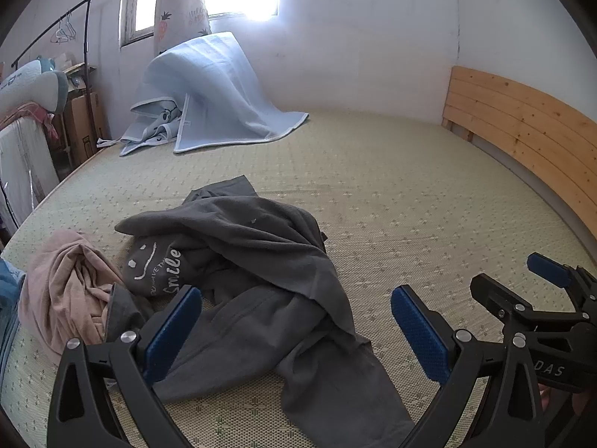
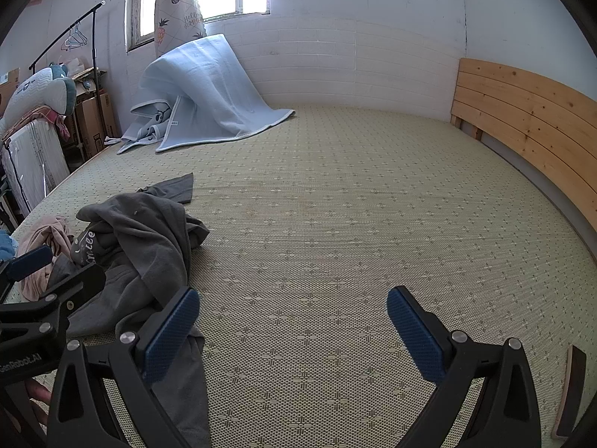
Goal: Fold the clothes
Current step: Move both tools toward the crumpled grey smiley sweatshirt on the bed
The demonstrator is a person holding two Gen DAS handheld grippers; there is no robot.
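Observation:
A crumpled dark grey garment point(image 1: 257, 283) with white "Smile" print lies on the woven bed mat point(image 1: 391, 186); it also shows at the left of the right wrist view point(image 2: 149, 246). A pink garment point(image 1: 63, 291) is bunched to its left, seen also in the right wrist view point(image 2: 44, 242). My left gripper point(image 1: 294, 313) is open and empty, hovering just above the grey garment's near part. My right gripper point(image 2: 293, 315) is open and empty over bare mat point(image 2: 354, 205), to the right of the garment. It shows at the right edge of the left wrist view point(image 1: 522, 291).
A light blue blanket point(image 1: 209, 89) is heaped against the far wall under the window. A wooden headboard point(image 1: 522, 119) bounds the right side. A clothes rack point(image 1: 71, 37), boxes and pillows stand beyond the left edge. A blue cloth point(image 1: 7, 291) lies far left.

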